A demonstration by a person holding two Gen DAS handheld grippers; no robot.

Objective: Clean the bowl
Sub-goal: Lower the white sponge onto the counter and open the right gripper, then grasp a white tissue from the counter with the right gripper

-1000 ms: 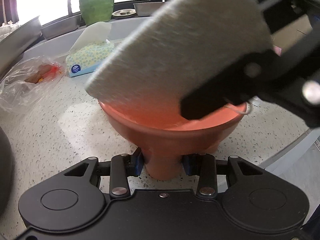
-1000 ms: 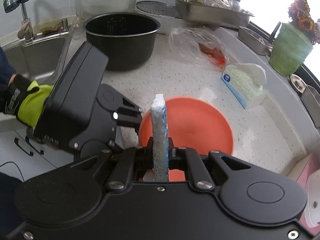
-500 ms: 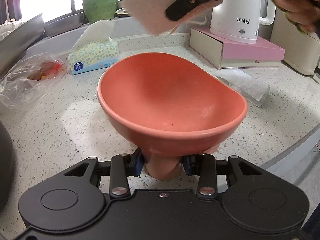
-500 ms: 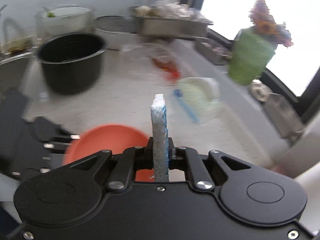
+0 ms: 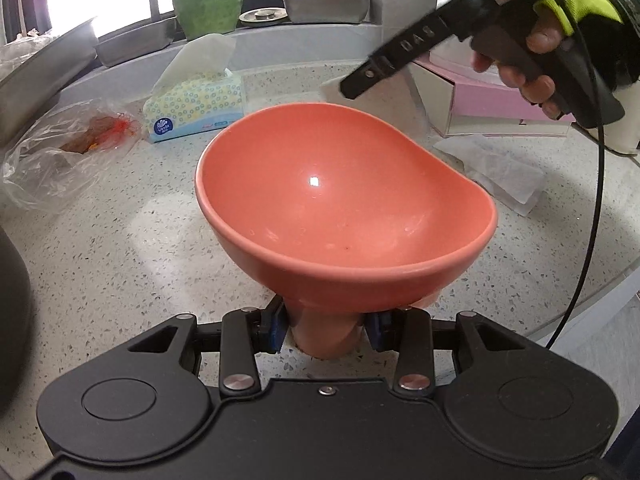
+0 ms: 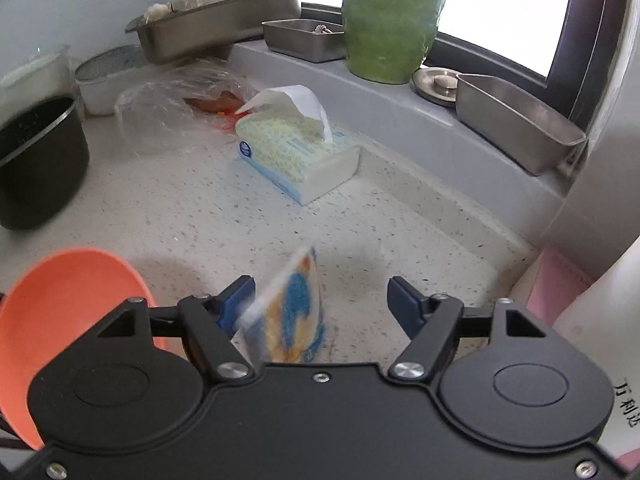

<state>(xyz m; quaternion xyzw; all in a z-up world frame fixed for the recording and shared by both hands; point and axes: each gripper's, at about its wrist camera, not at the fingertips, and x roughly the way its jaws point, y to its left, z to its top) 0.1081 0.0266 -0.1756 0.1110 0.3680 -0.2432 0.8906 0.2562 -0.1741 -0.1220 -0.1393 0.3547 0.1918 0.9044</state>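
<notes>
On a speckled kitchen desk (image 5: 120, 272), the left gripper (image 5: 328, 330) clamps the foot of a stiff, glossy, likely slippery orange bowl (image 5: 344, 216); the right gripper (image 6: 322, 304), jaws just parted, releases the soft sponge (image 6: 286, 312).

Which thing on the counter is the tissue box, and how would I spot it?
Look along the grey window ledge to the big green pot. On the speckled counter just below lies the tissue box, next to a crumpled clear plastic bag. Only it has a white tissue sticking up from a dotted yellow-and-blue pack.
</notes>
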